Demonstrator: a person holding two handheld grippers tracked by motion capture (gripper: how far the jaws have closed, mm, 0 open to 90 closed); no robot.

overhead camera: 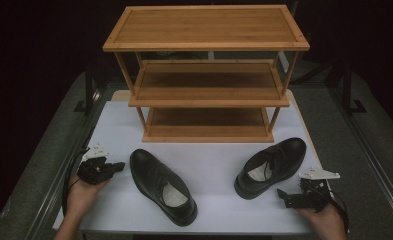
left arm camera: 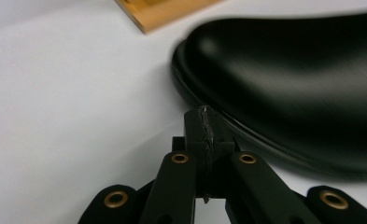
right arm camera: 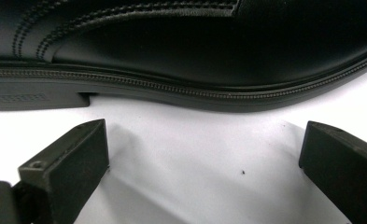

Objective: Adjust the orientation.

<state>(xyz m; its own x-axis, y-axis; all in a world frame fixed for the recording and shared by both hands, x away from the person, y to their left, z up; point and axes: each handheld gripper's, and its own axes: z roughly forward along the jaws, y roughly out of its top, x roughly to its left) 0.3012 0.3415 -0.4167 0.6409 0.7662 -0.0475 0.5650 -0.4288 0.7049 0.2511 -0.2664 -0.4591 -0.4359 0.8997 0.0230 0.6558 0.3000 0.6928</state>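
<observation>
Shoes, two black ones, lie on the white desk [overhead camera: 214, 165] in front of a wooden rack [overhead camera: 206, 75]. Left shoe [overhead camera: 163, 185] lies with its toe toward the rack and angled left, its heel toward me; right shoe [overhead camera: 270, 166] has its toe up and to the right, heel toward the middle of the desk. The two are well apart.

I hold my left gripper [overhead camera: 115, 167] just beside the left shoe's toe, pointing at it from the left. Its jaws are pressed together with nothing between them, and in the left gripper view their tip sits right at the shoe's sole edge; whether it touches I cannot tell.

I hold my right gripper [overhead camera: 283, 196] low over the desk near the right shoe's heel, on its right side. Its jaws stand wide apart and empty, and in the right gripper view they face the shoe's side and sole, with bare desk between them.
</observation>
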